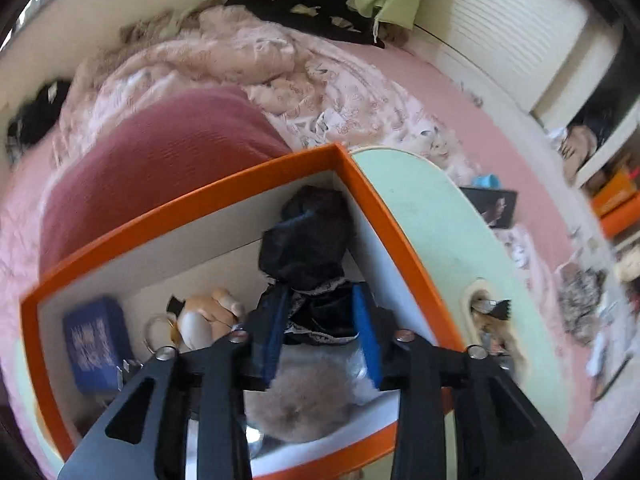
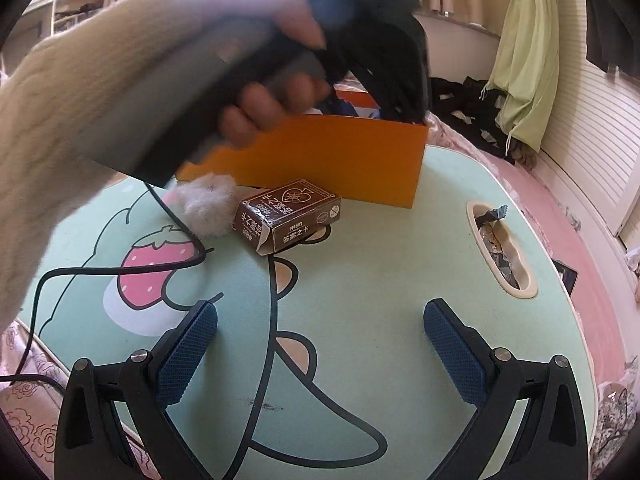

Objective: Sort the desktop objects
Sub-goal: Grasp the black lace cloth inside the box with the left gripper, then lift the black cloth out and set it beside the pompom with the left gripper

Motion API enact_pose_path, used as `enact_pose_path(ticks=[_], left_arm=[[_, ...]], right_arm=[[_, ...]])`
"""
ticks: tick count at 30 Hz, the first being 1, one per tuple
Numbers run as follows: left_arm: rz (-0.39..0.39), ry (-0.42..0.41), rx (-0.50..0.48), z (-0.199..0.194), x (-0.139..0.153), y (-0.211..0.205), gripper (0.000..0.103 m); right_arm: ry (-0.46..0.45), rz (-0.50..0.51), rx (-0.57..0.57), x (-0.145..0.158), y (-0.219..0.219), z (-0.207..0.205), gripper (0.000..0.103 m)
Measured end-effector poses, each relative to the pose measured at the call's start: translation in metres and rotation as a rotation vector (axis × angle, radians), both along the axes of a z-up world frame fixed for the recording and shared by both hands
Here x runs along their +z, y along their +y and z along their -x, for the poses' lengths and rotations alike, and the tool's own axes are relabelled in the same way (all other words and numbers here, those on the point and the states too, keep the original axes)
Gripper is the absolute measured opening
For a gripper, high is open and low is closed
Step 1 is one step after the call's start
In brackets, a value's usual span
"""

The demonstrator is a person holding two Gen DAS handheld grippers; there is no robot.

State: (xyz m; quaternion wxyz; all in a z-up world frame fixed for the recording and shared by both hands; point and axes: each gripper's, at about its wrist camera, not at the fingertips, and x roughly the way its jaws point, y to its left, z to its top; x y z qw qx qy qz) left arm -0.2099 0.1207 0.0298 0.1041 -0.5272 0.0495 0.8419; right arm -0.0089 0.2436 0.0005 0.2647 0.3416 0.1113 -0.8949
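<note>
My left gripper (image 1: pixel 322 320) is shut on a black lace-trimmed cloth item (image 1: pixel 308 236) and holds it over the inside of the orange box (image 1: pixel 192 204). In the box lie a blue card box (image 1: pixel 96 344), a small dog figure keyring (image 1: pixel 200 320) and a grey fluffy pompom (image 1: pixel 308 404). In the right wrist view the orange box (image 2: pixel 340 160) stands at the table's far side, with the left hand and its gripper above it. My right gripper (image 2: pixel 320 356) is open and empty above the green table (image 2: pixel 380 280). A brown card box (image 2: pixel 288 214) and a grey pompom (image 2: pixel 206 208) lie in front of the orange box.
The green cartoon-print table sits on a pink bed with crumpled bedding (image 1: pixel 240 60) and a dark red cushion (image 1: pixel 160 160). A slot in the table (image 2: pixel 500 248) holds wrappers. A black cable (image 2: pixel 120 268) runs across the table's left side. A phone (image 2: pixel 568 278) lies past the right edge.
</note>
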Motion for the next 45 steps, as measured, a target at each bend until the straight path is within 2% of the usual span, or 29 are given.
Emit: enact_pose_path(ticks=[1,3,5,7,10,11,12,13,17,21,24,26,30,33,36,37,40,43,45], left_arm=[[0.015,0.002,0.014,0.0,0.0,0.0,0.047],[0.036,-0.011,0.062,0.003,-0.001,-0.009,0.065],[0.027,-0.003,0.076,0.003,0.0,-0.015,0.066],[-0.005,0.054,0.087,0.001,0.006,-0.022,0.066],[0.021,0.077,0.091,0.006,0.006,-0.021,0.065],[0.027,0.067,0.071,0.009,0.004,-0.016,0.06],[0.039,0.051,0.037,0.012,0.0,-0.01,0.047],[0.045,0.035,0.021,0.014,-0.003,-0.004,0.04],[0.089,0.029,-0.011,0.012,-0.007,0.004,0.033],[0.0,0.058,-0.002,-0.001,0.008,-0.012,0.031],[-0.091,0.134,-0.013,-0.029,0.036,-0.03,0.031],[-0.159,0.192,-0.029,-0.061,0.06,-0.045,0.031],[-0.234,0.275,-0.06,-0.122,0.086,-0.068,0.031],[-0.26,0.284,-0.07,-0.165,0.082,-0.084,0.031],[-0.262,0.238,-0.063,-0.18,0.059,-0.091,0.031],[-0.266,0.223,-0.055,-0.181,0.051,-0.092,0.032],[-0.297,0.18,-0.009,-0.181,0.027,-0.099,0.044],[-0.307,0.208,0.038,-0.196,0.021,-0.106,0.06],[-0.277,0.245,0.094,-0.208,0.018,-0.117,0.077]], right_arm=[[0.0,0.001,0.0,0.0,0.0,0.0,0.103],[0.002,-0.002,0.0,0.0,-0.001,0.0,0.103],[0.002,-0.002,0.0,0.0,-0.001,0.0,0.103],[0.002,-0.001,-0.001,-0.001,-0.002,0.0,0.103],[0.003,-0.001,-0.001,-0.001,-0.002,-0.001,0.103],[0.003,-0.001,-0.001,-0.001,-0.002,0.0,0.103],[0.003,-0.001,-0.001,-0.001,-0.003,0.0,0.103],[0.002,0.0,-0.001,-0.001,-0.002,0.0,0.103],[0.001,0.002,0.0,-0.001,-0.001,0.001,0.103],[0.003,0.002,-0.001,-0.002,-0.003,0.002,0.103],[0.002,0.002,0.0,-0.002,-0.003,0.002,0.103],[0.003,0.002,0.0,-0.002,-0.001,0.001,0.103],[0.003,0.003,0.0,-0.002,-0.001,0.001,0.103],[0.003,0.001,-0.001,-0.002,-0.002,0.002,0.103],[0.003,0.001,-0.002,-0.002,-0.002,0.002,0.103],[0.004,0.0,-0.002,-0.002,-0.002,0.002,0.103],[0.003,0.002,-0.001,-0.003,-0.002,0.001,0.103],[0.004,0.003,-0.002,-0.002,-0.003,0.001,0.103],[0.004,0.003,-0.002,-0.002,-0.002,0.001,0.103]])
